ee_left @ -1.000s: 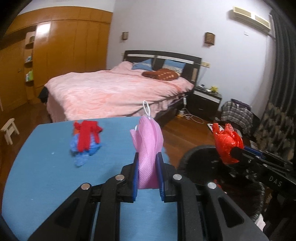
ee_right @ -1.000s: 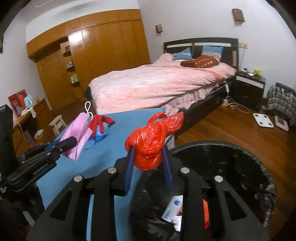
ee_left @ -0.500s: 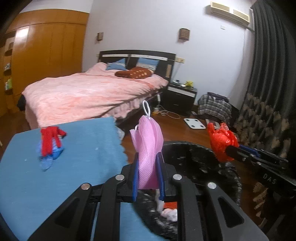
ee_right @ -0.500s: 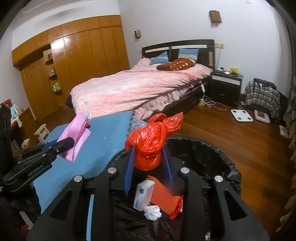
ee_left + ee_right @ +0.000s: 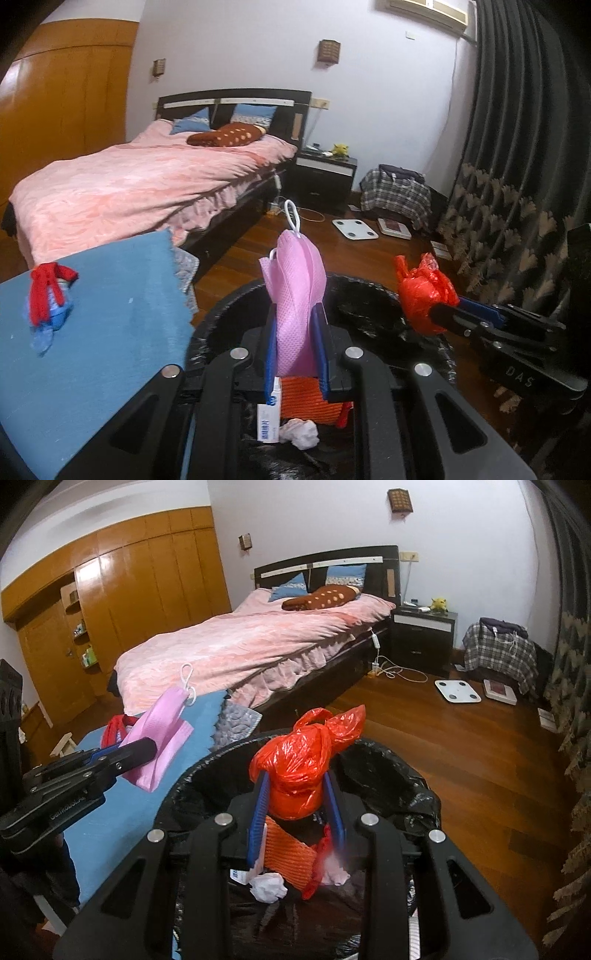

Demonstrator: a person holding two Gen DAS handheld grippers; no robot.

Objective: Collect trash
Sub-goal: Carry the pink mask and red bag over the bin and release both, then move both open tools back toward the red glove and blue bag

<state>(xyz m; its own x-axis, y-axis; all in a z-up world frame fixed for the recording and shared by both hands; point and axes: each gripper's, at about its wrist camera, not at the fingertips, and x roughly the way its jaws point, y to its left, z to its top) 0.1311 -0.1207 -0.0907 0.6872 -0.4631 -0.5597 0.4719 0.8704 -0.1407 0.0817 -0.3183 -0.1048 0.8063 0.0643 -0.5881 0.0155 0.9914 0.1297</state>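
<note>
Over the open bin (image 5: pixel 388 753), lined with a black bag, two pieces of trash hang in two grippers. Nearer the bin's left rim, the left gripper (image 5: pixel 297 347) pinches a pink mask (image 5: pixel 299 291) upright between its blue pads, the white ear loop sticking up. Just beside it, the right gripper (image 5: pixel 297 812) holds a knotted red bag (image 5: pixel 301 768); its jaws have just been opening a little, yet the bag sits between the pads and both appear to touch it. From the left wrist view, the red bag (image 5: pixel 423 291) hangs above the bin's far right side.

Inside the bin lie an orange net (image 5: pixel 286 849), a small white box (image 5: pixel 269 417) and crumpled tissue (image 5: pixel 299 434). Left of the bin stands a table with a blue cloth (image 5: pixel 110 314). On it, well apart from the grippers, rests one more item: a blue and red bundle (image 5: pixel 48 299), probably trash to be fetched later. Behind are a bed with a pink cover (image 5: pixel 240 646), a nightstand and wooden floor.

The step in hand looks like dropping both pieces in. Next, each gripper needs to spread its jaws wide enough that mask and bag fall free inside the rim. The mask may cling to a pad, so a small shake could help.
</note>
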